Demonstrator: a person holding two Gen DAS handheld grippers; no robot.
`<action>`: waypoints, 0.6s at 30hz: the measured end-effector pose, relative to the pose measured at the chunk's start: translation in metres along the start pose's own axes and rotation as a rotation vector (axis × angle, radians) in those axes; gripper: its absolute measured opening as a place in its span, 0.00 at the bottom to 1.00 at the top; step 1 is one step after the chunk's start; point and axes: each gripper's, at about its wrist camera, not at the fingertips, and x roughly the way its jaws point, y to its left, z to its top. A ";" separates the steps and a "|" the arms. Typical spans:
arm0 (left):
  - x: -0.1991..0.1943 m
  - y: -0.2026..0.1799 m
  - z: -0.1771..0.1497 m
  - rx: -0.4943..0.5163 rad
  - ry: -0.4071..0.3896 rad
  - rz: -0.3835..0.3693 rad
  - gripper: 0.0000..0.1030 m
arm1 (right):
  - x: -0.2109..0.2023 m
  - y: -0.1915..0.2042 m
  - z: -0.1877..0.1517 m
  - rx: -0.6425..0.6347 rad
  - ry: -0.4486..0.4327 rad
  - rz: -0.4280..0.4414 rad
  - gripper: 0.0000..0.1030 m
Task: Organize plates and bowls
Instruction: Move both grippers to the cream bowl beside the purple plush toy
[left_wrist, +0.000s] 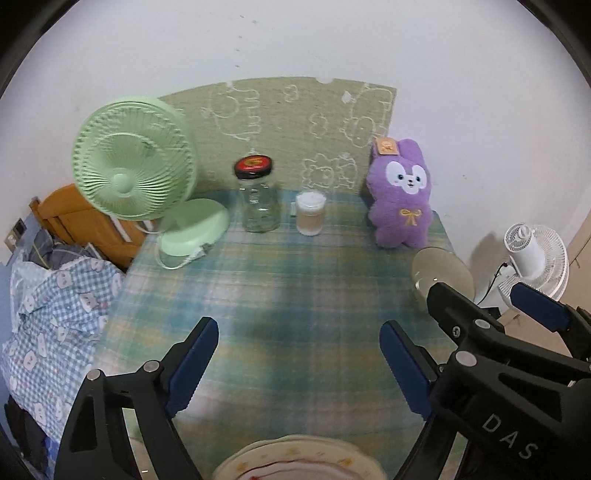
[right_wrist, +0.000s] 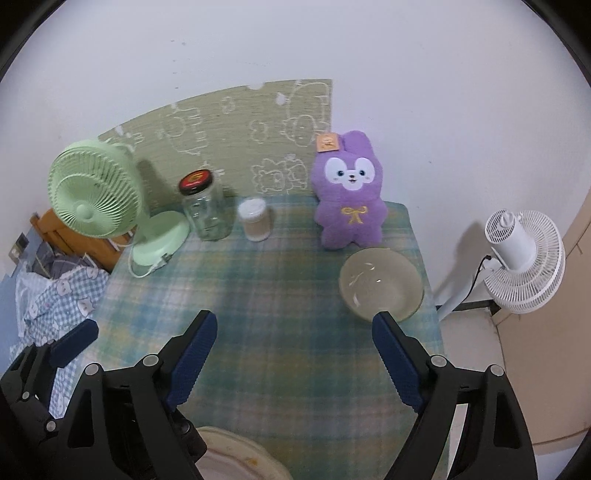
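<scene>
— Where are the dishes right now?

— The cream plate (left_wrist: 295, 459) with the scalloped rim sits at the bottom centre of the left wrist view, on the near edge of the plaid-covered worktop (left_wrist: 280, 288). The glass bowl (right_wrist: 380, 282) is at centre right of the right wrist view, near the worktop's right edge, just in front of the purple plush rabbit (right_wrist: 349, 192).

— And the tongs?

— Both pairs stand wide with nothing between them. The left tongs (left_wrist: 299, 365) hover over bare cloth above the plate. The right tongs (right_wrist: 295, 360) hang over the cloth too; their right finger (right_wrist: 395, 362) overlaps the bowl's near rim in the picture, but I cannot tell whether it touches it.

— What else is on the worktop?

— Along the back, from the left of the frame: a green desk fan (left_wrist: 136, 158), a clear glass jar (left_wrist: 258, 199) with a black and red lid, and a small lidded cup (left_wrist: 310, 214) with something tan inside. A green mat (left_wrist: 288, 125) with white outline drawings leans against the wall behind them.

— Anything beside it?

— A white standing fan (right_wrist: 524, 258) at right, and blue checked bedding (left_wrist: 55, 314) at lower left.
</scene>
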 end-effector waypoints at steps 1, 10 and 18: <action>0.004 -0.005 0.001 0.002 0.002 -0.002 0.86 | 0.005 -0.007 0.002 0.003 0.003 -0.005 0.85; 0.051 -0.069 0.013 0.080 -0.003 -0.029 0.79 | 0.045 -0.066 0.008 0.056 -0.001 -0.033 0.85; 0.097 -0.108 0.022 0.128 0.011 -0.070 0.71 | 0.081 -0.104 0.012 0.083 -0.010 -0.077 0.85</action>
